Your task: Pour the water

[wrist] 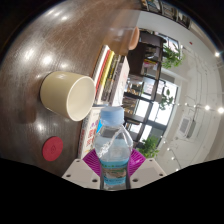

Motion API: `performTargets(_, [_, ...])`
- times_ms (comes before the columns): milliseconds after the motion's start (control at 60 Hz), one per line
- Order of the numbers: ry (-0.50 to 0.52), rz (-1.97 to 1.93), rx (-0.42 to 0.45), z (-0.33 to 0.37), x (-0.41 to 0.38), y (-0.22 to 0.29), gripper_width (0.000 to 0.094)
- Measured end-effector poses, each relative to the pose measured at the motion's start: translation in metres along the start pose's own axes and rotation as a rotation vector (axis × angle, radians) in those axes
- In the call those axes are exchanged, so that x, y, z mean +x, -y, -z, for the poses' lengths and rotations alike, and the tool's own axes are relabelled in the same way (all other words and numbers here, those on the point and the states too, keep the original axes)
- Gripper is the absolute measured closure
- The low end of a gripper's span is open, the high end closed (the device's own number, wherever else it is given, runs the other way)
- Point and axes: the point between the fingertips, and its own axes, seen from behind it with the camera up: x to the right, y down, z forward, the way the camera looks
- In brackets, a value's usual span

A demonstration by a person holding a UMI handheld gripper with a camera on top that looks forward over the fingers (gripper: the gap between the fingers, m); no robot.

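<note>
A: Biggest first: dark, glossy table [40,45], filling the upper left of the frame and tipped steeply. Tilt of the camera, most likely, not of the furniture.

B: Then the room at right: shelving and green plants [168,60], all slanted the same way.

A: Left of centre, cream cup [67,95], mouth turned toward the lens. Looks like the target, left open and within reach.

B: Bottom centre, clear water bottle [114,148], blue label, cap apparently off, neck aimed up toward the cup's rim. Leaned over to start the pour, by the look of it.

A: Claw [113,168]?

B: Closed around the bottle's lower body, purple pads [92,160] pressed at both sides. Gripped low, probably to leave the neck free.

A: Smallest: red round lid [53,149] at lower left on the table. Possibly the cap, set aside.
</note>
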Motion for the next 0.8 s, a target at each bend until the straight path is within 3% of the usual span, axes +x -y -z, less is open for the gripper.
performTargets(250, [-0.069,0.358,-0.024,-0.024,0.005,0.019,0.0650])
performTargets(417, [-0.039,0.311,-0.024,-0.024,-0.002,0.017,0.0644])
performTargets(567, [-0.027,-0.006,0.021,-0.010,0.017,0.022,0.0645])
performTargets(800, [-0.006,-0.870,0.173,0.034,0.093,0.003,0.0627])
